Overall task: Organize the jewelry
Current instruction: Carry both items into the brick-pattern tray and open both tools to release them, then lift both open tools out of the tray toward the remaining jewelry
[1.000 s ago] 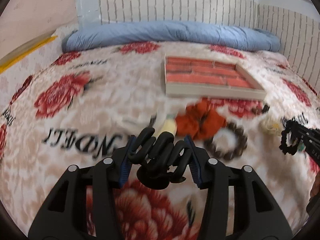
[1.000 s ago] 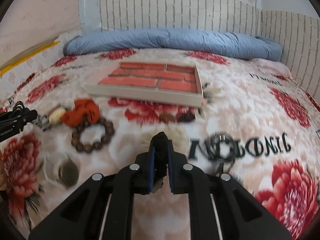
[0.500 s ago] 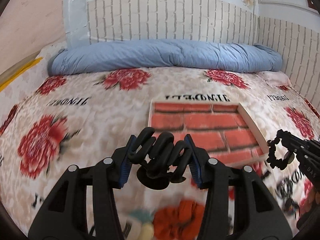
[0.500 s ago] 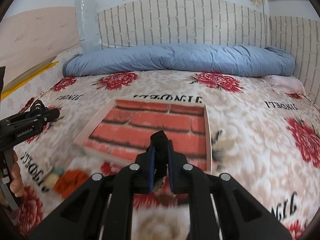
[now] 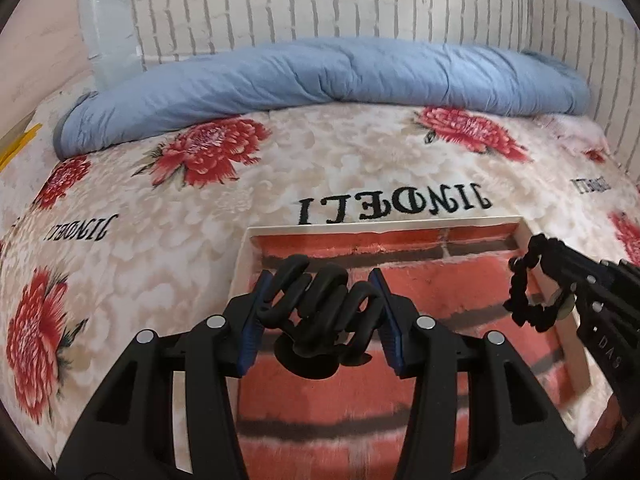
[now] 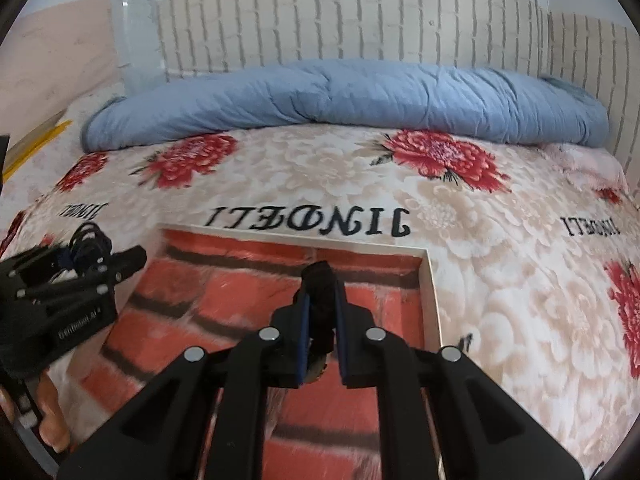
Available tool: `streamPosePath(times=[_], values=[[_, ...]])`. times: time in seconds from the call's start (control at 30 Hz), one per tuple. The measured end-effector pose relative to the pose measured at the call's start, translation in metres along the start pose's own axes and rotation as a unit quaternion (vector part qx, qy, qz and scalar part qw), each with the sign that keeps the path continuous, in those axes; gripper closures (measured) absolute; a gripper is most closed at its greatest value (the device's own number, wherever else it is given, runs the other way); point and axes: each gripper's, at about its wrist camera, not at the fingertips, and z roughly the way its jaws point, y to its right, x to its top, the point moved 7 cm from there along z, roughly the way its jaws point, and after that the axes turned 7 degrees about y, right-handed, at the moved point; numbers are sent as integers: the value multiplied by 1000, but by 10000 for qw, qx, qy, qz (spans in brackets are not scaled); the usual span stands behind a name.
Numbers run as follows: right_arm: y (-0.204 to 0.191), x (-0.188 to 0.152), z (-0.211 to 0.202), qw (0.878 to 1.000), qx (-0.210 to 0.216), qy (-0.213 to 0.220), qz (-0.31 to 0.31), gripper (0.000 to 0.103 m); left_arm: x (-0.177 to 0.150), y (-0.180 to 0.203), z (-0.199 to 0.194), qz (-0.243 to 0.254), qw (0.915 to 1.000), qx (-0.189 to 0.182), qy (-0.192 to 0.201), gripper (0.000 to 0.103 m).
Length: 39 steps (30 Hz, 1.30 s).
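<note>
My left gripper (image 5: 320, 280) is shut on a black claw hair clip (image 5: 320, 312), whose curved teeth stick up between the blue pads. It hangs over the near left part of a shallow white-rimmed tray (image 5: 360, 230) lined with a red brick pattern. My right gripper (image 6: 320, 292) is shut on a black beaded loop (image 6: 322, 304), over the tray's (image 6: 430, 292) right half. From the left wrist view the loop (image 5: 520, 292) dangles from the right gripper (image 5: 560, 264) near the tray's right rim. The left gripper (image 6: 120, 260) with its clip (image 6: 86, 240) shows at the left of the right wrist view.
The tray lies on a cream bed blanket (image 5: 140, 240) with red flowers and black lettering. A rolled blue quilt (image 5: 320, 76) runs along the far side, against a white brick-pattern wall (image 6: 340, 20). A person's hand (image 6: 52, 408) holds the left gripper.
Both grippers have travelled forward across the bed, from over the scattered jewelry to over the brick-lined tray. The loose pieces have dropped out of view. Both grips are unchanged.
</note>
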Motion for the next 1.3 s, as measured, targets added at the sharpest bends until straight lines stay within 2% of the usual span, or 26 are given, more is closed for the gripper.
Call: streamPosePath(times=[0.37,0.53,0.63,0.9,1.13,1.17,1.23,1.3], values=[[26,2,76,9967,-257,-751,184,92,-2,17,75,153,9979,-22,-631,55],[36,-3,94,9929,-356,-1122,179,92,-11,24,96,121,9945,-213,-1021,55],[39,-10,104,9894,-341,-1393,221,92,-16,23,106,37,9926,-200,-1200,55],[42,-19,119,9876,-389,-1499,259,91,-15,22,115,54,9923,-104,-1233,53],[42,-17,114,9872,-329,-1518,353,87,-12,16,113,-55,9915,-31,-1302,41],[44,-16,111,9875,-316,-1501,368,85,-11,16,110,-62,9916,-40,-1289,38],[47,-10,102,9880,-306,-1456,410,71,-7,18,102,-27,9922,-50,-1245,37],[50,-1,89,9892,-240,-1350,520,68,1,19,88,43,9932,-32,-1159,32]])
